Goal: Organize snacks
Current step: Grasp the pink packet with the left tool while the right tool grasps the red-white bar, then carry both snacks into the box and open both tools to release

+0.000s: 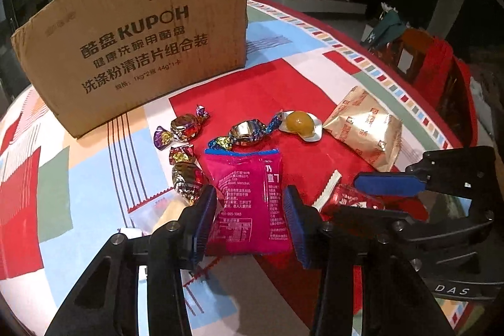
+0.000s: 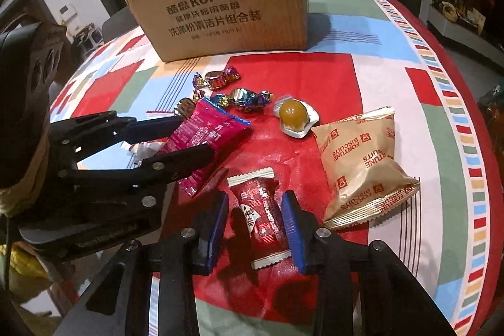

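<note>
Over tablecloth, both grippers (image 1: 250,221) (image 2: 255,224) angled steeply down.

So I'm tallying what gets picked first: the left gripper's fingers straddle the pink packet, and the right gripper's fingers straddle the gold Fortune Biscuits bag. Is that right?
Not quite. The left gripper does straddle the pink packet, but the right gripper straddles the small red wrapped candy, as the right wrist view shows. The gold Fortune Biscuits bag lies untouched off to its side.

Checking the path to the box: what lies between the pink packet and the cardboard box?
Foil-wrapped candies lie between the pink packet and the cardboard box; both wrist views show this.
</note>
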`<action>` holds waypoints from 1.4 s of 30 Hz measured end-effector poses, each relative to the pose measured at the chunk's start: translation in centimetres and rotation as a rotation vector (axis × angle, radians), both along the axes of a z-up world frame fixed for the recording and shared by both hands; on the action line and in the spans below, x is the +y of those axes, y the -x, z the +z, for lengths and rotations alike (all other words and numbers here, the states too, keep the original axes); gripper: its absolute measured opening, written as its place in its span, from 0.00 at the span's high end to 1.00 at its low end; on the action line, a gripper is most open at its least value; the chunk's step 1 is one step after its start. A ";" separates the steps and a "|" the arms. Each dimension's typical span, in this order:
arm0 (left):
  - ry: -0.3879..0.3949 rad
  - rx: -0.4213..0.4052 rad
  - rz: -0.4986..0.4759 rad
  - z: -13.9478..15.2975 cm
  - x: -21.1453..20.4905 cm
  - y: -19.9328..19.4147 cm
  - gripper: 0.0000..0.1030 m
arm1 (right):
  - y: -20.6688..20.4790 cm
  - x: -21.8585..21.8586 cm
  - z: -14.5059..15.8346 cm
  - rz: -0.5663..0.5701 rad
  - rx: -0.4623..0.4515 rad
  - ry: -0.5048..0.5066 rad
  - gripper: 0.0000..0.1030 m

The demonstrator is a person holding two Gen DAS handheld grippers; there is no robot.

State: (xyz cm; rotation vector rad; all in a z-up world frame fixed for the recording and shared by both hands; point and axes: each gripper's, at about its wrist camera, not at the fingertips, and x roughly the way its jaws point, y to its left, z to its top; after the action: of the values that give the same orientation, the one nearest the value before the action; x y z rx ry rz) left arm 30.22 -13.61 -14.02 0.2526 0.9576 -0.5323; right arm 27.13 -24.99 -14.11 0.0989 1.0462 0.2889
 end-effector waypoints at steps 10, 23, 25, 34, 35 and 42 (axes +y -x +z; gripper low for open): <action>0.007 0.019 0.021 -0.8 -0.3 -0.3 0.59 | 0.1 0.2 -0.3 0.003 0.001 0.009 0.70; 0.033 0.017 0.044 0.5 0.5 0.5 0.69 | 0.1 0.2 -0.2 -0.046 -0.011 -0.002 0.76; 0.040 0.008 0.050 1.2 0.8 0.8 0.69 | 0.4 0.3 0.3 -0.050 -0.022 -0.012 0.77; 0.091 -0.038 0.100 4.9 2.5 1.8 0.69 | 1.1 0.7 3.9 -0.065 -0.106 -0.037 0.77; 0.097 -0.044 0.104 5.4 2.7 2.0 0.69 | 1.2 0.7 4.3 -0.066 -0.115 -0.040 0.77; 0.124 -0.101 0.129 8.7 3.6 2.7 0.69 | 1.7 1.0 7.1 -0.074 -0.177 -0.058 0.77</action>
State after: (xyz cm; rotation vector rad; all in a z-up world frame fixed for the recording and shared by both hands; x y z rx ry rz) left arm 27.49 -10.06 -5.32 0.1044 0.8331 -0.4544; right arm 25.48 -24.03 -7.04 0.1617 0.8564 0.2560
